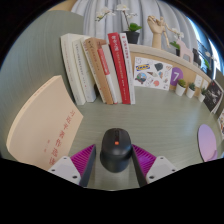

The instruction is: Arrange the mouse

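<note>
A tan wooden board (pixel 45 120) leans at left beside upright books (pixel 100 68). The rounded black computer mouse (pixel 117 152) sits between the magenta pads (pixel 75 160), apparently clamped by the gripper (pixel 113 163). A loose squeeze could let its smooth shell slip onto the grey desk (pixel 160 125).

mouse (pixel 117 151) between gripper (pixel 113 166) fingers | books (pixel 97 68) beyond, on desk (pixel 150 120)
</note>
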Tool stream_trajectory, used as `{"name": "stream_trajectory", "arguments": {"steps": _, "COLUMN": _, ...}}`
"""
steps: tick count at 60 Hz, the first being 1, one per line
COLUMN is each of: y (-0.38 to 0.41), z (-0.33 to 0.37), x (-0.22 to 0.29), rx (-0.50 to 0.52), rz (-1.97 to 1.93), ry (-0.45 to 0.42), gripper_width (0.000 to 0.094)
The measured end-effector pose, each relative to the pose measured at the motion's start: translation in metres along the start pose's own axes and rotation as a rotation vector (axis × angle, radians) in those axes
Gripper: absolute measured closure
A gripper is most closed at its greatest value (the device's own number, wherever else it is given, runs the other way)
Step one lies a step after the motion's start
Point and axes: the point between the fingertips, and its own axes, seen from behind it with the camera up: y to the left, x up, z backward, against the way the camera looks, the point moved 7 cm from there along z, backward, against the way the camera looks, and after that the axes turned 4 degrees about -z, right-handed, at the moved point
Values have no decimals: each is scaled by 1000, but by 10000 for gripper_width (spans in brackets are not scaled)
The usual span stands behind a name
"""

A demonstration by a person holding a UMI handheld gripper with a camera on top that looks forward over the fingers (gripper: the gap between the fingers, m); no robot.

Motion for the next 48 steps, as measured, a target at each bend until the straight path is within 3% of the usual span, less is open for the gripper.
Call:
{"name": "stream_trajectory", "arguments": {"steps": 8, "y": 1, "z": -14, "x": 13, "rx": -9, "rz": -9, "ry": 5, "gripper_width": 402}}
{"name": "stream_trajectory", "arguments": {"steps": 13, "y": 1, "z": -15, "x": 14, "rx": -6, "rz": -5, "ry": 10, "gripper_width": 431}}
{"name": "stream_trajectory", "arguments": {"steps": 23, "y": 1, "z": -16, "x": 16, "rx": -16, "rz": 12, "ry": 45, "gripper_width": 577}}
{"name": "stream_trajectory", "arguments": {"steps": 38, "y": -4, "z": -9, "x": 28, "rx": -2, "rz": 7, "ry": 88, "gripper_width": 576}}
{"name": "stream_trajectory", "arguments": {"steps": 48, "y": -53, "z": 46, "x": 90, "rx": -11, "rz": 9, "ry": -45, "gripper_width": 574}}
